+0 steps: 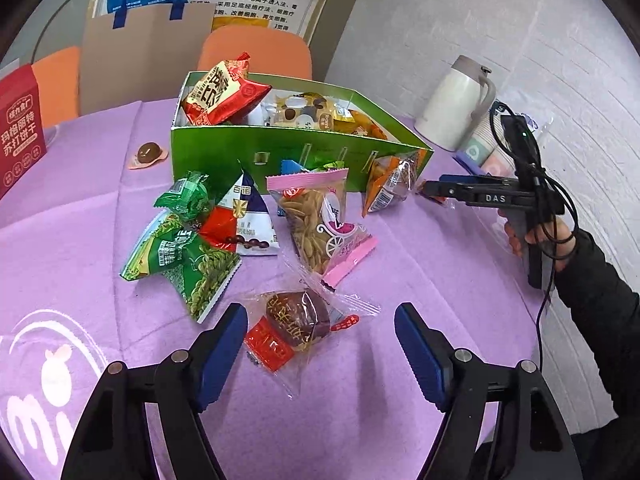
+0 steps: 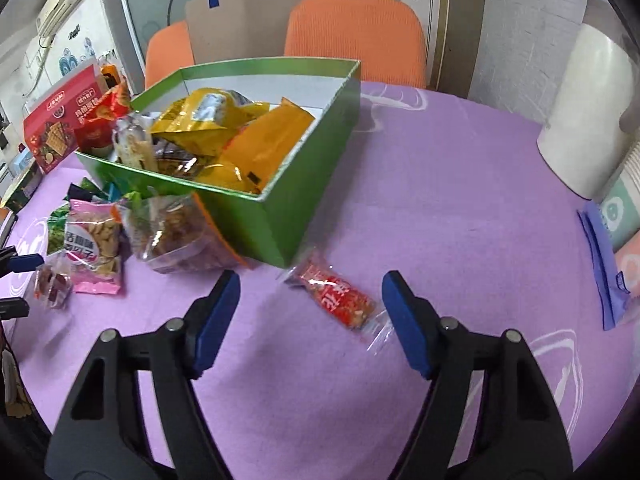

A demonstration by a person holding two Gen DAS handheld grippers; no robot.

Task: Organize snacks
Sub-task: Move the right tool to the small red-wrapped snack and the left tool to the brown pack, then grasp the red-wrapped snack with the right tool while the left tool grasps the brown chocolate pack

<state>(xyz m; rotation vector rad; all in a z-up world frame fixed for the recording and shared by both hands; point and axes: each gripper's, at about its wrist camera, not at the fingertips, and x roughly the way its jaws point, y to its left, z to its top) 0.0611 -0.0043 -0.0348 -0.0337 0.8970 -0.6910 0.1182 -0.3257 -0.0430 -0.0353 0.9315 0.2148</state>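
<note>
A green box [image 1: 280, 152] [image 2: 308, 200] holds several snack packs on the purple tablecloth. In front of it lie loose packs: green pea packs [image 1: 188, 256], a red-white-blue pack [image 1: 240, 220], a pink seed pack [image 1: 320, 228] [image 2: 94, 248] and an orange pack [image 1: 386, 186] [image 2: 180, 232]. My left gripper [image 1: 320, 336] is open around a clear-wrapped brown snack [image 1: 298, 324], which lies on the cloth between the jaws. My right gripper [image 2: 310, 308] [image 1: 432, 190] is open just above a red wrapped bar [image 2: 336, 296] beside the box corner.
A white kettle [image 1: 456, 104] [image 2: 584, 112] and paper cups [image 1: 486, 148] stand at the right. A red cracker box [image 1: 18, 128] [image 2: 56, 128] stands at the left. A small jelly cup [image 1: 147, 154] lies left of the green box. Orange chairs [image 2: 356, 36] are behind the table.
</note>
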